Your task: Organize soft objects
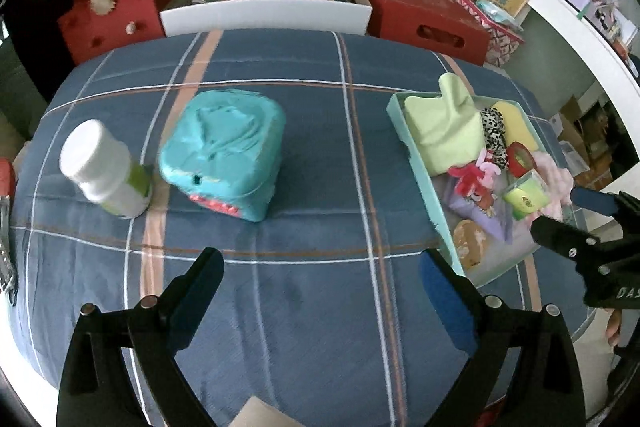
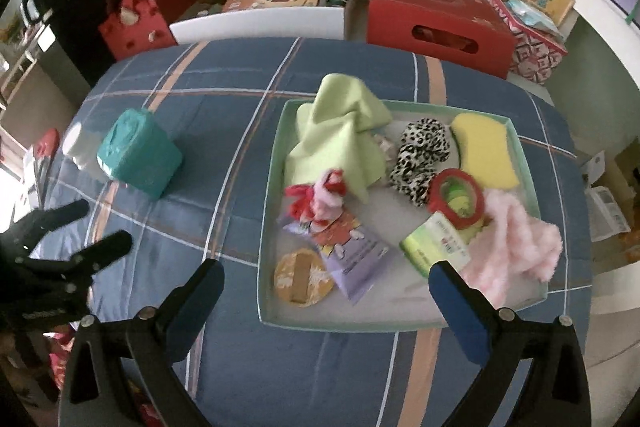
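Both my tools stand spread wide with nothing between the jaws: left gripper (image 1: 320, 281) over bare plaid cloth (image 1: 312, 187), right gripper (image 2: 326, 287) above the near rim of the tray (image 2: 267, 227).

The soft things lie heaped in that tray: green cloth (image 2: 336, 139), spotted scrunchie (image 2: 420, 155), yellow sponge (image 2: 486, 151), pink fluff (image 2: 516, 243).

Risks, in my judgement:
- The fluff overhangs the far edge and may slide off if nudged.
- A reach into the crowded pile could catch two items.
- The teal box (image 1: 224, 151) and white bottle (image 1: 104, 167) stand close together, so the bottle may tip.
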Demonstrator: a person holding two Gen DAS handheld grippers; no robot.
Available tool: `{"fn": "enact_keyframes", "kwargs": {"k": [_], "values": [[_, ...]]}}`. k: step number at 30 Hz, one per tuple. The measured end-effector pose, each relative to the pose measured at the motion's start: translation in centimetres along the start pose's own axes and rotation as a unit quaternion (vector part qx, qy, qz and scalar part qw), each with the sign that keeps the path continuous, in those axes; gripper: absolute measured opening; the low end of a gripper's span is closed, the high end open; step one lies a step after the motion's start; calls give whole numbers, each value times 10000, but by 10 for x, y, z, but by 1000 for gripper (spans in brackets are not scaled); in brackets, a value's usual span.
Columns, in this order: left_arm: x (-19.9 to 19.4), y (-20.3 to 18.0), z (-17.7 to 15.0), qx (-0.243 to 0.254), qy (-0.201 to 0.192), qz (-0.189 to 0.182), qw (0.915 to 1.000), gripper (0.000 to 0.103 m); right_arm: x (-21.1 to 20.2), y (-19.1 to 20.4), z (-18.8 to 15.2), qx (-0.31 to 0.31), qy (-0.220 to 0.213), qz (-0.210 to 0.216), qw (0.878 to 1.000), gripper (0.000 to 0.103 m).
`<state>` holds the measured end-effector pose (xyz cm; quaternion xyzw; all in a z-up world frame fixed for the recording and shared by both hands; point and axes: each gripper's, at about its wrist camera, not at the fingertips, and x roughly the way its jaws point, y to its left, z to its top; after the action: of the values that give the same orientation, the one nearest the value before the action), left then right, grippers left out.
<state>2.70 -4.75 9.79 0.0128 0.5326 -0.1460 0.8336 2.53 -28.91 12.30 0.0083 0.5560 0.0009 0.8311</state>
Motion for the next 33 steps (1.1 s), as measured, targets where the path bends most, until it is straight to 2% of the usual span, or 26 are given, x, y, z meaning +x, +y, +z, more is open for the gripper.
{"fn": "enact_keyframes", "kwargs": {"k": [3,10,25,33], "values": [[-2,4,-8,28,-48,82,10000,98,2,7,-10,65,-54,29,10000,103],[0,14,-24,-117,3,-7,9999,98,8,19,-27,124,-99,21,9999,103],[-8,27,-45,-190,-188,610,9978,98,18,30,-55,419,-202,-136,9988,103],[-5,30,-52,-241,-131,844,9961,98,19,31,-66,643,-309,-183,9973,103]]}}
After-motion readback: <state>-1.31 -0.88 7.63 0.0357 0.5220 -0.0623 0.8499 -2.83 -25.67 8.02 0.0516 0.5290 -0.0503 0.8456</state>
